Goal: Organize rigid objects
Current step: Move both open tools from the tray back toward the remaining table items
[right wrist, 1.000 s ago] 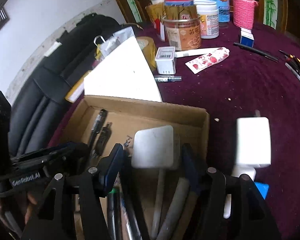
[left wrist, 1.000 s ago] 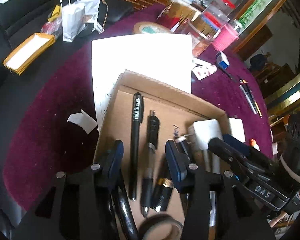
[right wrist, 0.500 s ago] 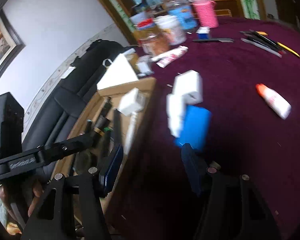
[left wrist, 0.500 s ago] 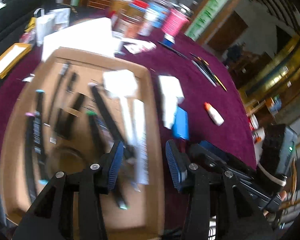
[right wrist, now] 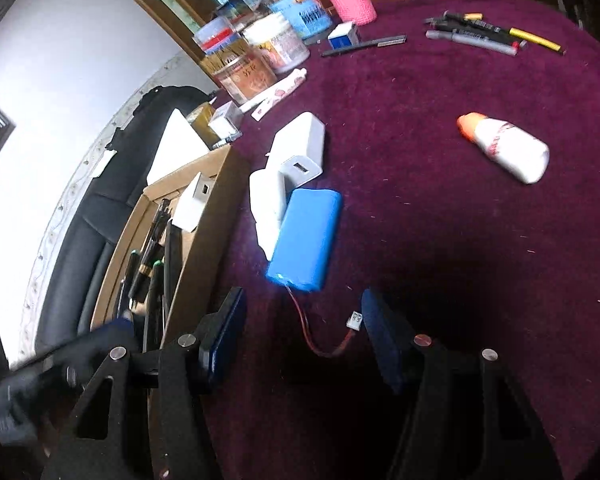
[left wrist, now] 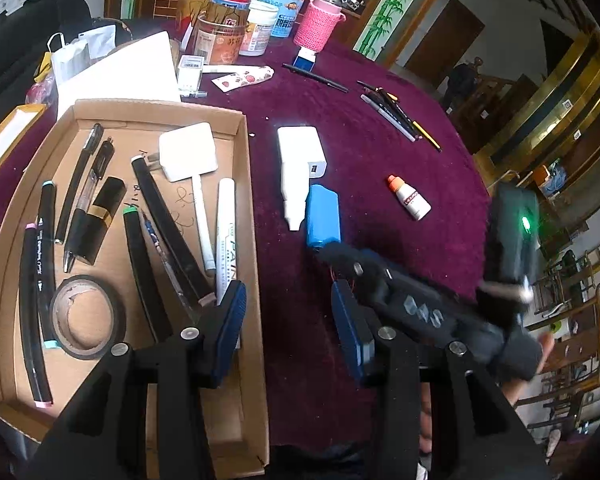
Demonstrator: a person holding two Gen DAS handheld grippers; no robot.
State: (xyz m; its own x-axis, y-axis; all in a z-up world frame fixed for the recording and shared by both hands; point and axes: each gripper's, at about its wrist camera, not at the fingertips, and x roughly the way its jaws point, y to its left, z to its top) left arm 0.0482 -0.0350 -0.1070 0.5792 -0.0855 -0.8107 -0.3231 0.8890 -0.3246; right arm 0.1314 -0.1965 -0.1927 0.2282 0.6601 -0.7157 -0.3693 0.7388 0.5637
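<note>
Landmark: cardboard tray (left wrist: 244,184) on the maroon tablecloth (left wrist: 360,152).

Tray contents, left to right: two black markers with pastel caps (left wrist: 40,280) along the left wall, a roll of dark tape (left wrist: 85,317) near the front, two black pens (left wrist: 85,176), a black-and-gold lipstick tube (left wrist: 98,216), a green-capped marker (left wrist: 144,276), a long black wedge-shaped piece (left wrist: 168,232), a white square adapter (left wrist: 188,151) at the back, and a white paint marker (left wrist: 225,232) beside the right wall — "PAIN" is legible on its barrel.

Right of the tray, on the cloth: a white charger block (left wrist: 302,156), a white bottle-shaped piece (left wrist: 292,204) just below it, and the blue battery pack (left wrist: 322,216) touching both. Farther right lies a small white bottle with an orange cap (left wrist: 409,197). Behind it lies a row of pens (left wrist: 400,114). Beyond the tray's back wall stand jars (left wrist: 236,28) and a pink knitted cup (left wrist: 318,24); their labels are too small to read.

Left gripper (left wrist: 286,320) hangs over the tray's right wall, jaws moderately apart, nothing between them.

Right gripper (right wrist: 302,334) is right of the tray, jaws wide and empty. Only the right wrist view shows the battery's red lead and white connector (right wrist: 355,320), which lies close to the right-hand pad. Only the left wrist view shows the tray floor fully, plus "DAS" lettering on the right gripper's body (left wrist: 420,312).
</note>
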